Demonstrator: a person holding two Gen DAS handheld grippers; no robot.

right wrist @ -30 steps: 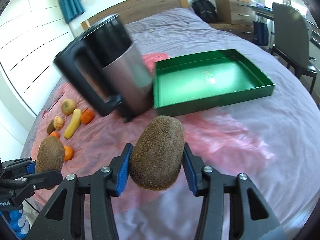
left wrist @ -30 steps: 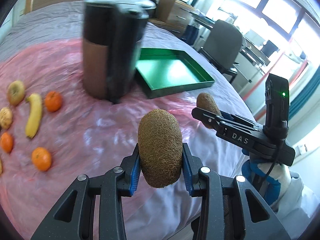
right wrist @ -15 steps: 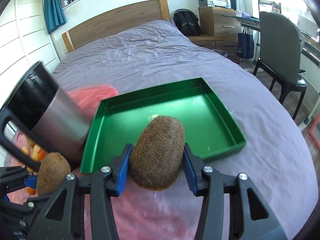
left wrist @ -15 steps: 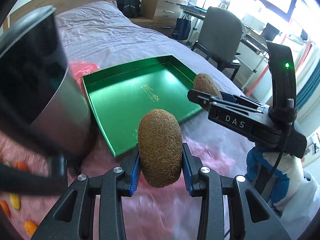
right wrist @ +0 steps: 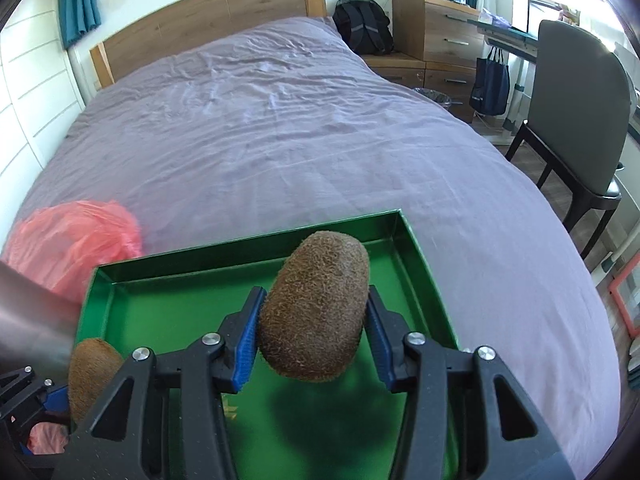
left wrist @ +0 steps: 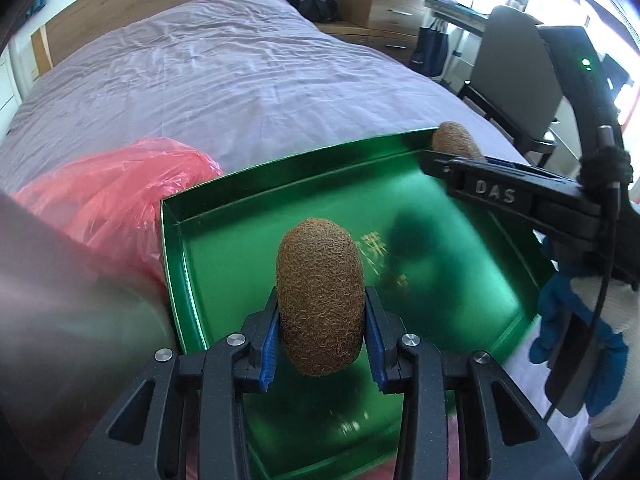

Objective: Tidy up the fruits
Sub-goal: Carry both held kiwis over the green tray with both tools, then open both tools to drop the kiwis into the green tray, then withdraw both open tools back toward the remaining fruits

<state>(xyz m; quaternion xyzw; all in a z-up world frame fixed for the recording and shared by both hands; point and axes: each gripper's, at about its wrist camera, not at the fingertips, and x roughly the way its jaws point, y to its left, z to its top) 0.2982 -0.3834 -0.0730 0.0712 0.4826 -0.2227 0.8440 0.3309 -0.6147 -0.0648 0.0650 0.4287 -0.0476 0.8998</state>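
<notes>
My left gripper is shut on a brown fuzzy kiwi and holds it above the green tray on the bed. My right gripper is shut on a second kiwi, also above the tray. The right gripper shows in the left wrist view over the tray's far right corner. The left gripper's kiwi shows at the lower left of the right wrist view.
A steel and black kettle stands close at the left of the tray. Pink plastic sheet lies bunched behind it. The purple bedsheet stretches beyond. A grey chair and drawers stand right of the bed.
Both grippers have moved forward and right, from over the pink sheet past the kettle to above the tray, each still holding its kiwi. The loose fruits at left have left view.
</notes>
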